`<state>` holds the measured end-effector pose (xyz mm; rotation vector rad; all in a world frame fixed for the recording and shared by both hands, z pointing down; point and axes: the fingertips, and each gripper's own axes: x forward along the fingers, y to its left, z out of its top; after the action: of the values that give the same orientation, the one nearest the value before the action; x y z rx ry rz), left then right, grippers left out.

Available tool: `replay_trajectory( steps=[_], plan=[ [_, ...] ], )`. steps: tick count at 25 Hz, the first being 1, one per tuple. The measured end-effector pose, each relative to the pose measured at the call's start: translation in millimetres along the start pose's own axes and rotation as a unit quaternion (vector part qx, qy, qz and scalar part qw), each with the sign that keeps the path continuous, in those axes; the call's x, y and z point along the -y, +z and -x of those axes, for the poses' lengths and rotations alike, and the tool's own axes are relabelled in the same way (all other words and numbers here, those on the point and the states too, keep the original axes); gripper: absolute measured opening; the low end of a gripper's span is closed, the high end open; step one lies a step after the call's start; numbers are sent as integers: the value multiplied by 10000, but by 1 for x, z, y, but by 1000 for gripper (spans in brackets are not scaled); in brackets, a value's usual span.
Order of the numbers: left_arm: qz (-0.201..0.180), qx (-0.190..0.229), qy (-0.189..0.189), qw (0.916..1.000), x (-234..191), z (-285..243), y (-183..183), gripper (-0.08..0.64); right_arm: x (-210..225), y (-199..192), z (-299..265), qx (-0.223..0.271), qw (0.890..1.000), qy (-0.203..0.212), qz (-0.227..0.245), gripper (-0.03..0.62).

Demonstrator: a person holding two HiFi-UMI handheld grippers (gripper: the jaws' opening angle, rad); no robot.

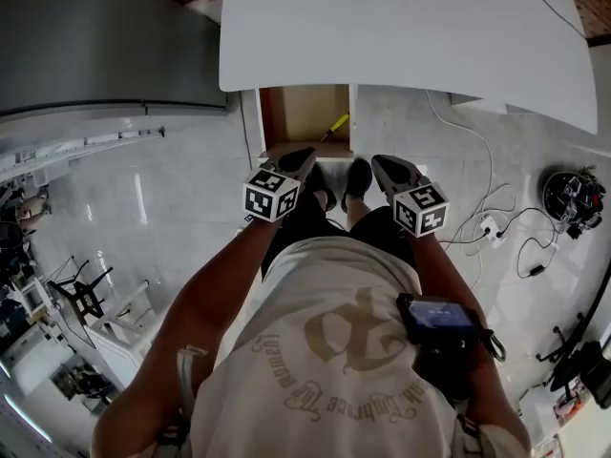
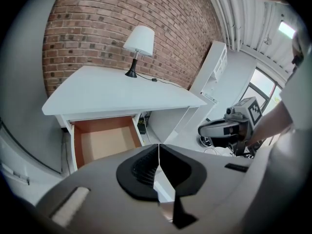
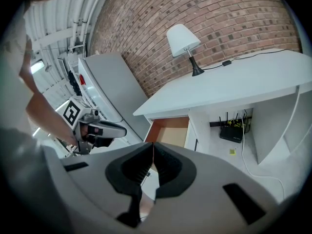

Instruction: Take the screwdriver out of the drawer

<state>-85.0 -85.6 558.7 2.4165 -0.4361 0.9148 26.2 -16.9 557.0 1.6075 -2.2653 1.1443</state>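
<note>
In the head view the white desk [image 1: 401,36] has its drawer [image 1: 301,113] pulled open, with a yellow-handled screwdriver [image 1: 334,126] lying at its right side. My left gripper [image 1: 296,158] hovers just before the drawer's front edge, its jaws shut and empty. My right gripper [image 1: 389,168] hangs to the right of the drawer, also shut with nothing between the pads. The left gripper view shows the shut left gripper [image 2: 159,149] below the open drawer [image 2: 105,140]; no screwdriver shows there. In the right gripper view the right gripper [image 3: 153,149] is shut and hides part of the drawer [image 3: 170,130].
A white lamp [image 2: 139,40] stands on the desk against the brick wall. A grey cabinet [image 1: 95,36] is left of the desk. A router [image 3: 231,133] sits under the desk. Cables and a power strip [image 1: 489,227] lie on the floor at right. The person's feet [image 1: 355,181] stand before the drawer.
</note>
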Motion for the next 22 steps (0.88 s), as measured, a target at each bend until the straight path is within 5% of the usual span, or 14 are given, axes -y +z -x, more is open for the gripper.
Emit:
replay_trajectory(
  steps=[22],
  plan=[
    [26, -623, 147, 9979, -5, -54, -55, 9, 28, -49, -14, -254, 9993, 28, -265, 8]
  ],
)
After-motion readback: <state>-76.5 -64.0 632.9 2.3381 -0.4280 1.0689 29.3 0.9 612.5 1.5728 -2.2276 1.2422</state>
